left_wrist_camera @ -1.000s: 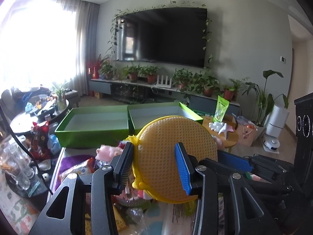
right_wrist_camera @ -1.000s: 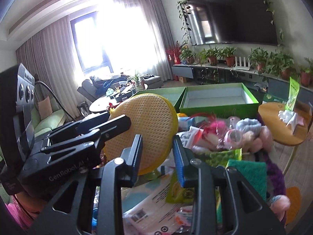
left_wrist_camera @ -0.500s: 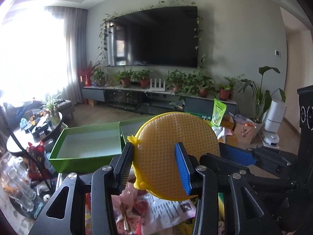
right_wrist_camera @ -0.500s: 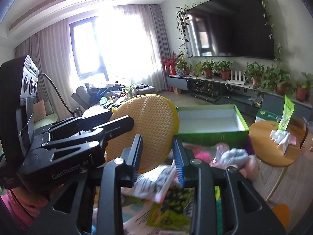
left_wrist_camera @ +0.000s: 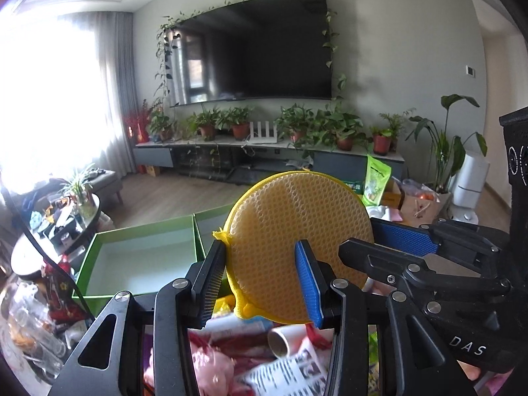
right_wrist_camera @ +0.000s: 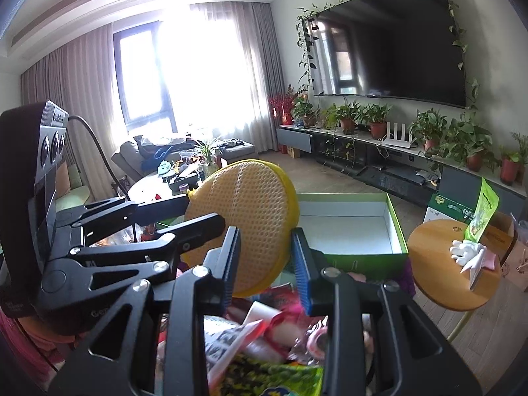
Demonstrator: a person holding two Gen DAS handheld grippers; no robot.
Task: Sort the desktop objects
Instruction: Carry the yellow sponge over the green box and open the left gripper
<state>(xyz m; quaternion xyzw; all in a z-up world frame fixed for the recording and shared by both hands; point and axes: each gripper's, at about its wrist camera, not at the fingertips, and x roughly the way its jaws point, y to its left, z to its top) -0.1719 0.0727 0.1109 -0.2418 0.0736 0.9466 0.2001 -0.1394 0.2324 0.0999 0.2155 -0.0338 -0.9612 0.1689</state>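
Behind the work area stands a living room with a large dark television (left_wrist_camera: 254, 49) on a grey wall, a row of potted plants (left_wrist_camera: 297, 125) on the low cabinet below it, and a bright window (right_wrist_camera: 184, 76) with curtains at the left. Two green boxes with pale insides lie side by side at the far edge of the cluttered table; the left box (left_wrist_camera: 138, 260) shows nothing inside in the part that is visible, and its near corner is cut by the gripper. The right box (right_wrist_camera: 349, 227) also shows a bare white floor, but its left part is hidden behind the sponge. One round yellow sponge (left_wrist_camera: 297, 247) with a honeycomb mesh face is held up in the air above the table, in front of the boxes, by both tools. The left gripper (left_wrist_camera: 260, 277) has its fingers closed on the left edge of the sponge, and the right gripper (right_wrist_camera: 265, 264) has its fingers closed on the lower right edge. Below the grippers, a pile of packets (right_wrist_camera: 264, 346) and pink soft things is blurred, so the single items cannot be counted. One small round wooden table (right_wrist_camera: 452, 264) stands at the right and carries a white object and a green bag (right_wrist_camera: 481, 211).
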